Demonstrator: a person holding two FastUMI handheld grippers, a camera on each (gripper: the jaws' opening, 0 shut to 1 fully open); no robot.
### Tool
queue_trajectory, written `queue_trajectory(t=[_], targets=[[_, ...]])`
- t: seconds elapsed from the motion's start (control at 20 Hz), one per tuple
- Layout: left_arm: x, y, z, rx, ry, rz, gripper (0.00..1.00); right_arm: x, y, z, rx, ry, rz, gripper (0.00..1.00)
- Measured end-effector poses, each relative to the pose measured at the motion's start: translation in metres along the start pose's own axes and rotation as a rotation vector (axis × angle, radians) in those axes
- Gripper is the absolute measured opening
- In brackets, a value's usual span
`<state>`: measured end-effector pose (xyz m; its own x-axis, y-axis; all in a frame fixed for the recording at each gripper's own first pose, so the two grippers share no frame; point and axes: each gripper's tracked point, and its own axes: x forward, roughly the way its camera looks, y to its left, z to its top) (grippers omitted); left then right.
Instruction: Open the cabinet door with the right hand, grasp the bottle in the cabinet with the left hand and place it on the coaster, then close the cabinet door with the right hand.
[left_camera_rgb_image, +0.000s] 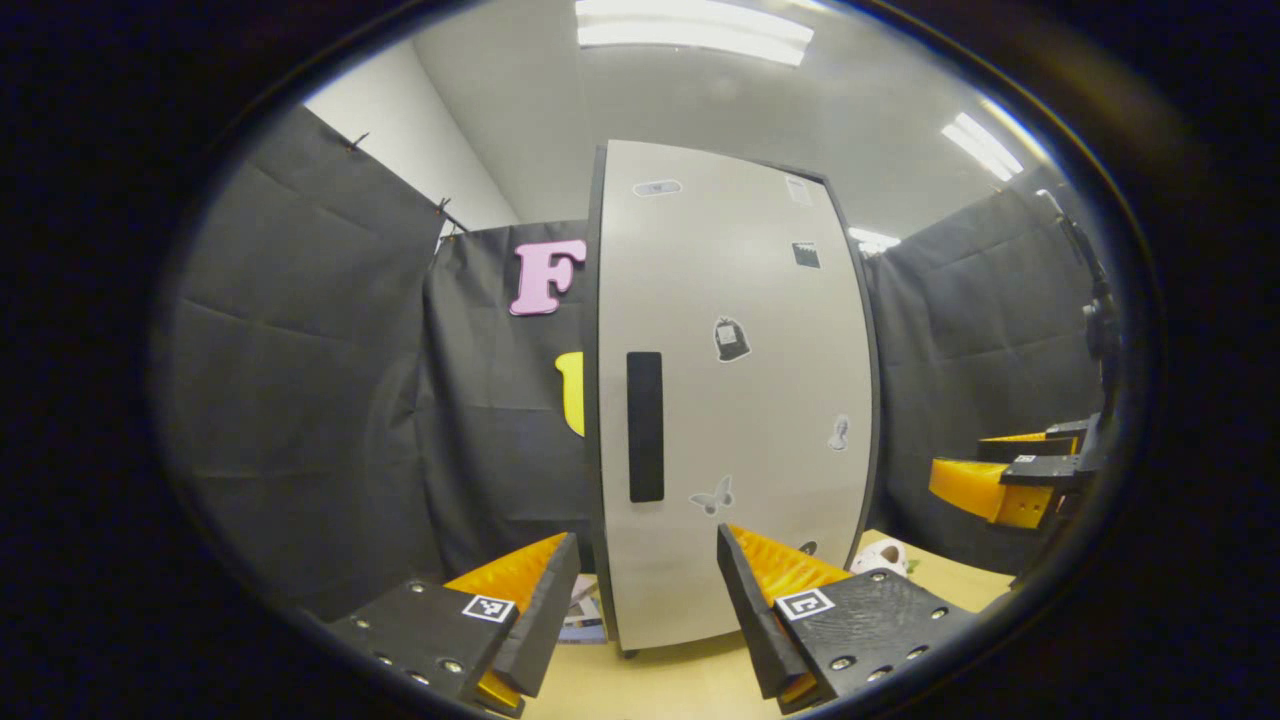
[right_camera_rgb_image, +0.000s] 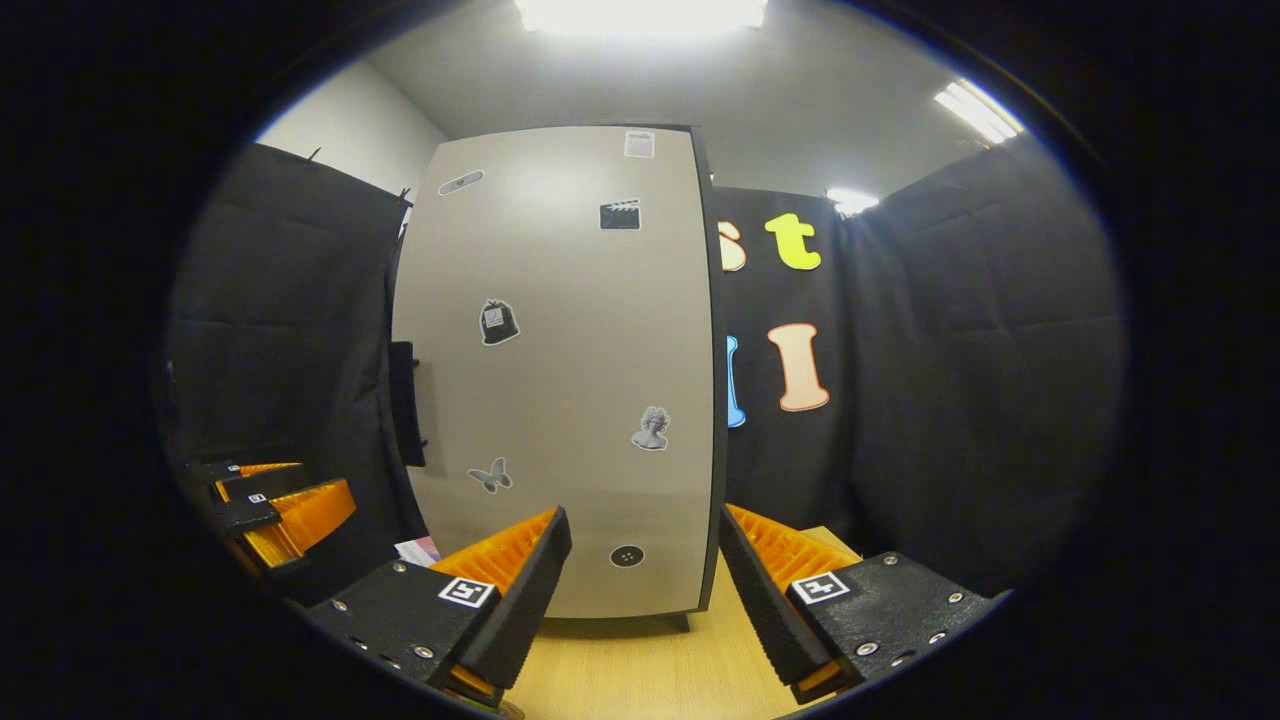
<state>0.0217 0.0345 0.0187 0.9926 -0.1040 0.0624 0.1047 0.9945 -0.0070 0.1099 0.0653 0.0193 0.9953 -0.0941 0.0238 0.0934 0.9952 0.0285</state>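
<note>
Cabinet (left_camera_rgb_image: 735, 400) stands upright on the table (left_camera_rgb_image: 680, 680), long axis vertical, door (right_camera_rgb_image: 560, 370) closed and facing both grippers. Handle (left_camera_rgb_image: 645, 427) is a vertical bar near the door's left edge. Left gripper (left_camera_rgb_image: 648, 600) released, jaws apart, holding nothing, short of the door. Right gripper (right_camera_rgb_image: 645, 590) likewise spread, empty, near the door's right edge. Small white object (left_camera_rgb_image: 880, 556) beside the cabinet, possibly the coaster; too small to tell.

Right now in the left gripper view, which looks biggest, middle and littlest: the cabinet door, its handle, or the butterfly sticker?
1. Cabinet door, by far.
2. Handle, a tall dark bar.
3. Butterfly sticker, littlest.
</note>
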Motion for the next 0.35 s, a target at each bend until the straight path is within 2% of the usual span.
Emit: queue_trajectory(t=[0.05,0.35], targets=[[-0.0001,0.0005,0.0005,-0.001,0.000,0.000,0.78,0.0000,0.0002,-0.0003,-0.002,0.001,0.000,0.92],[0.0001,-0.0021,-0.0017,-0.005,0.009,-0.010,0.78,0.0008,0.0002,-0.0022,0.002,0.012,-0.001,0.92]])
